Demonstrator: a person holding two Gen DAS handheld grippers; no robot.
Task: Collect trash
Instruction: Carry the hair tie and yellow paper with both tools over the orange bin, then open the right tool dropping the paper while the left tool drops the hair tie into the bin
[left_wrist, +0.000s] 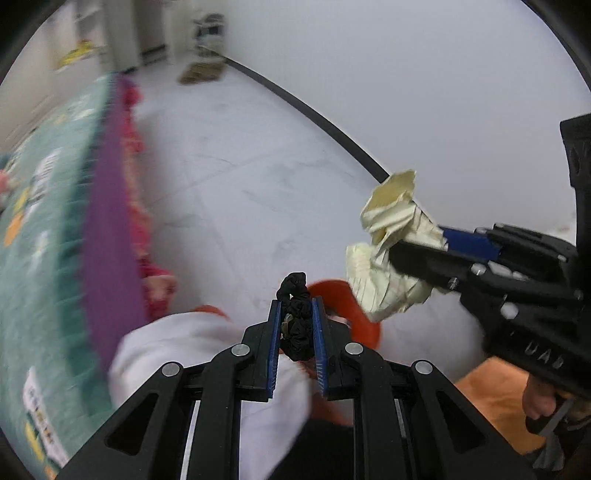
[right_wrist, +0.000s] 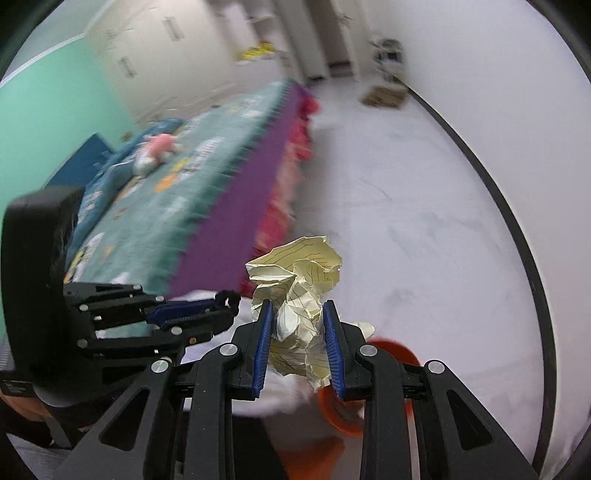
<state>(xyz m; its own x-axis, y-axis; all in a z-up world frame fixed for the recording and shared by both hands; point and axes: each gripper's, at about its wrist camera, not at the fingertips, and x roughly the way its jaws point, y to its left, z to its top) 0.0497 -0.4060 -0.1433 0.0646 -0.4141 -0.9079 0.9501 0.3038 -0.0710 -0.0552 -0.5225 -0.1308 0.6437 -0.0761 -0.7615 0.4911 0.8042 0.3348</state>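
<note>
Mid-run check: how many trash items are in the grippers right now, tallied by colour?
Black: 1, the black scrunchie clamped in the left gripper
Pale yellow: 1, the crumpled lined paper clamped in the right gripper
Total: 2 held items, one per gripper.

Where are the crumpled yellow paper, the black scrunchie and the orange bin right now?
crumpled yellow paper (right_wrist: 301, 314): right wrist view, its creased middle.
black scrunchie (left_wrist: 295, 321): left wrist view, its bunched middle.
orange bin (left_wrist: 354, 310): left wrist view, its rim.
</note>
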